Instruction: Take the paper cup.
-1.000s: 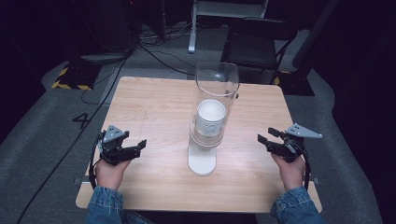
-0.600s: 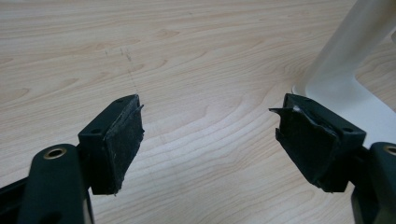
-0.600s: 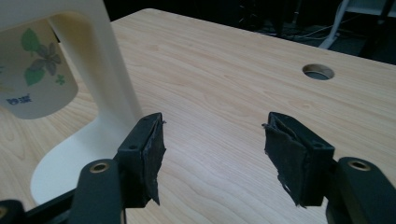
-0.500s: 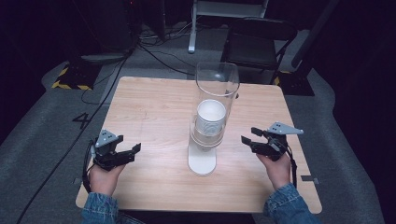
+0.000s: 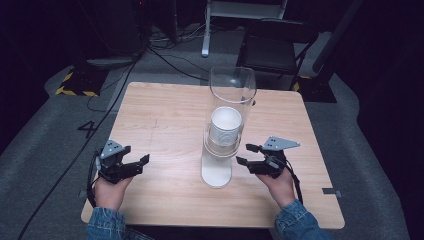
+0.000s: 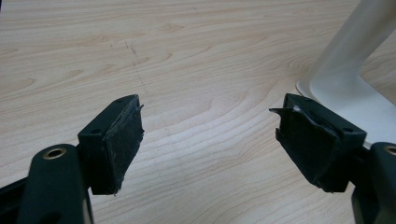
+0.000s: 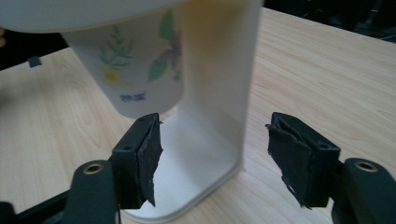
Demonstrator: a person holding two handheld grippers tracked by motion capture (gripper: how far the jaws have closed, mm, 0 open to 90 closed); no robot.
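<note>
Hands come in from the bottom edge, each one holding a black gripper over the wooden table [image 5: 165,120]. On the left side, the left gripper [image 5: 135,162] sits low near the table's front edge, well apart from the stand. Its jaws are wide apart with nothing but bare wood between them.

In the middle stands a white cup holder [image 5: 216,167] with a flat foot on the table and a clear tube [image 5: 232,92] on top. Paper cups [image 5: 225,125] sit stacked inside the tube, and the lowest cup [image 7: 135,79], with leaves and flowers printed on it, hangs out below.

On the right side, the right gripper [image 5: 248,154] is just beside the holder, pointing at it. Its jaws have just been opening and now stand apart. The white holder's upright and the cup's bottom lie ahead of the gap, and the pads do not touch them.
</note>
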